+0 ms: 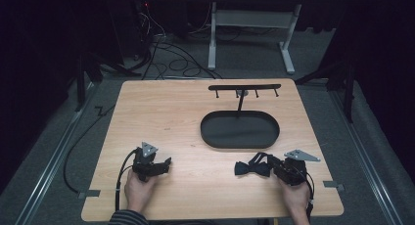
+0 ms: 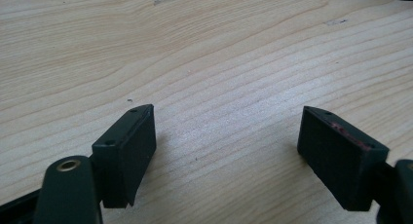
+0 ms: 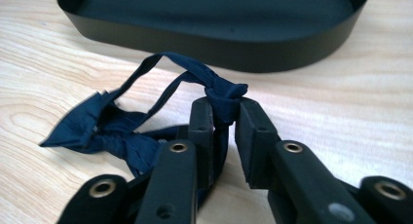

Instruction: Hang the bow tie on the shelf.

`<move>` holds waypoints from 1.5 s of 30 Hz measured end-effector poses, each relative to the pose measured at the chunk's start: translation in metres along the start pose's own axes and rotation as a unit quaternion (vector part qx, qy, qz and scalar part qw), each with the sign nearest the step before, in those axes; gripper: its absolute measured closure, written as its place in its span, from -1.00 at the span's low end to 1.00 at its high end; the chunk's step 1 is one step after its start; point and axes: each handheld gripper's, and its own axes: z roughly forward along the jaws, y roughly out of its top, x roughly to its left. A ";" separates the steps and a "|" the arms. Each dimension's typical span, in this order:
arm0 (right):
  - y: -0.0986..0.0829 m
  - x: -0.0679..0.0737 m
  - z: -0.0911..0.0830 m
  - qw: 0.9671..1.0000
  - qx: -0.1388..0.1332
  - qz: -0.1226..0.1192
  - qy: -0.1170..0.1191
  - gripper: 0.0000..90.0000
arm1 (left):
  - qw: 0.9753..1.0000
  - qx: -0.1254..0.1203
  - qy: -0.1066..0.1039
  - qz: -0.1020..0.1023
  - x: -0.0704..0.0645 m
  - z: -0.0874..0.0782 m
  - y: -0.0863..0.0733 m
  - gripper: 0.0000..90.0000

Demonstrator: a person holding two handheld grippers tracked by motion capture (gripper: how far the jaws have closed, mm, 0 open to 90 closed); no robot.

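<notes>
A dark blue bow tie [image 1: 252, 168] lies on the wooden table [image 1: 171, 112] near the front right, just in front of the black oval tray [image 1: 205, 137]. In the right gripper view the bow [image 3: 104, 129] lies to the left and its looped strap [image 3: 195, 78] runs between the jaws. My right gripper [image 3: 225, 112] is shut on that strap near a knot, low over the table [image 1: 270, 162]. My left gripper [image 1: 166, 162] rests at the front left. Its jaws stand wide open over bare wood [image 2: 226, 136] with nothing between them.
The tray's wall [image 3: 195, 41] rises close beyond the right gripper. From the tray's far side stands a black post with a hook bar [image 1: 244, 87] across the top. Beyond the table are cables and a desk frame [image 1: 249, 34] on the floor.
</notes>
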 end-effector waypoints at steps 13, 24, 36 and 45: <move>0.037 0.020 -0.016 0.998 -0.022 -0.057 0.005 0.90 | 1.000 -0.001 0.001 0.001 0.000 0.000 0.000 -0.51; 0.068 0.037 -0.028 0.995 -0.052 -0.084 0.013 0.90 | 1.000 -0.001 0.001 0.001 0.000 0.000 0.000 -0.51; 0.083 0.037 -0.030 0.993 -0.060 -0.097 0.013 0.90 | 1.000 -0.001 0.000 0.000 0.000 0.000 0.000 -0.51; 0.101 0.028 -0.034 0.993 -0.058 -0.099 0.011 0.90 | 1.000 0.000 -0.001 0.000 0.000 0.000 0.000 -0.51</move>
